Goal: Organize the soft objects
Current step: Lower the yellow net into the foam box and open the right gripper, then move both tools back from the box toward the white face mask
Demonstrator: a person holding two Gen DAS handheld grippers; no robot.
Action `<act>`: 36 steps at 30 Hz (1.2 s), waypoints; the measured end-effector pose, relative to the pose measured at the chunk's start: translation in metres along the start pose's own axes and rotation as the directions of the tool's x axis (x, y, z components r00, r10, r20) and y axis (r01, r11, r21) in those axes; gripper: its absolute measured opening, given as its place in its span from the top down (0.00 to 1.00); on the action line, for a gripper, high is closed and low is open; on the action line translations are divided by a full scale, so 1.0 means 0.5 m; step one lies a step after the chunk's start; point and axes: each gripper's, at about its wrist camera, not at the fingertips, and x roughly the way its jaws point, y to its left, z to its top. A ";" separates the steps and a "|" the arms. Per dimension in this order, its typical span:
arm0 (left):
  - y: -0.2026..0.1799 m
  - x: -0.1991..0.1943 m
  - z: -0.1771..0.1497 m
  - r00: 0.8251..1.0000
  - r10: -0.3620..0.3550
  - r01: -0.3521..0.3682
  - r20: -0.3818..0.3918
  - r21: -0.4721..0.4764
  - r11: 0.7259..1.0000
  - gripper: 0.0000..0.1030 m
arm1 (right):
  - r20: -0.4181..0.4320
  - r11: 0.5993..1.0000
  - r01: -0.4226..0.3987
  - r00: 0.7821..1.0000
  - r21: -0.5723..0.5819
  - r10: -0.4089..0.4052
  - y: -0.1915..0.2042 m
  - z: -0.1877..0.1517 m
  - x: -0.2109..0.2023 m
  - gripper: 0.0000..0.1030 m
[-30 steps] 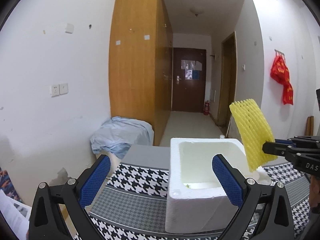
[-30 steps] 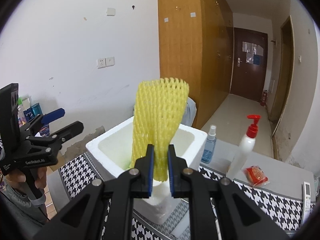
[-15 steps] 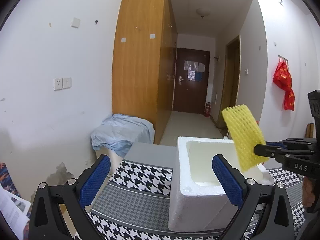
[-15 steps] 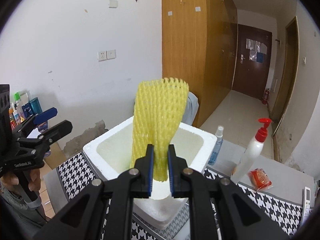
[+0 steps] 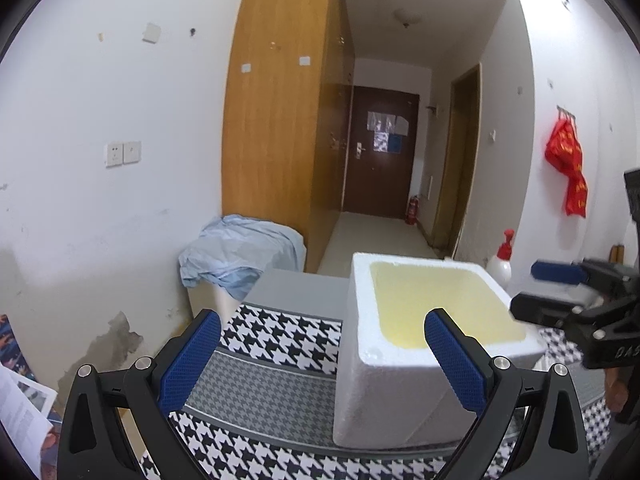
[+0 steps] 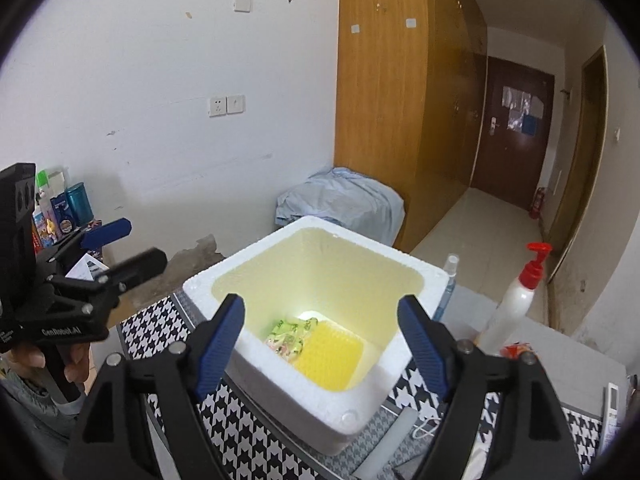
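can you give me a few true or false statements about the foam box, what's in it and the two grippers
1. The yellow foam net sleeve lies on the bottom of the white styrofoam box. True.
2. The right gripper is clamped on the yellow net sleeve. False: its jaws are opening, with nothing between them; the sleeve lies below in the box.
3. A green patterned soft packet lies in the box beside the sleeve. True.
4. The left gripper holds a blue cloth. False: its jaws stand wide open and empty.
5. The white pump bottle with the red top stands inside the box. False: it stands outside it, on the table.
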 end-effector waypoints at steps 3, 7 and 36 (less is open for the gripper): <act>0.000 -0.010 -0.002 1.000 -0.013 0.013 -0.002 -0.007 1.000 0.01 | 0.018 1.000 -0.006 1.000 0.007 0.006 0.002 -0.004 -0.022 0.11; -0.018 -0.035 -0.004 0.999 -0.040 0.040 0.013 0.002 0.999 0.01 | 0.048 1.000 0.012 0.999 0.017 -0.013 0.002 -0.008 -0.053 0.05; -0.159 -0.119 -0.065 0.976 -0.173 0.165 0.129 0.075 0.983 0.01 | 0.200 0.981 0.176 0.961 0.086 -0.190 0.002 -0.143 -0.193 0.00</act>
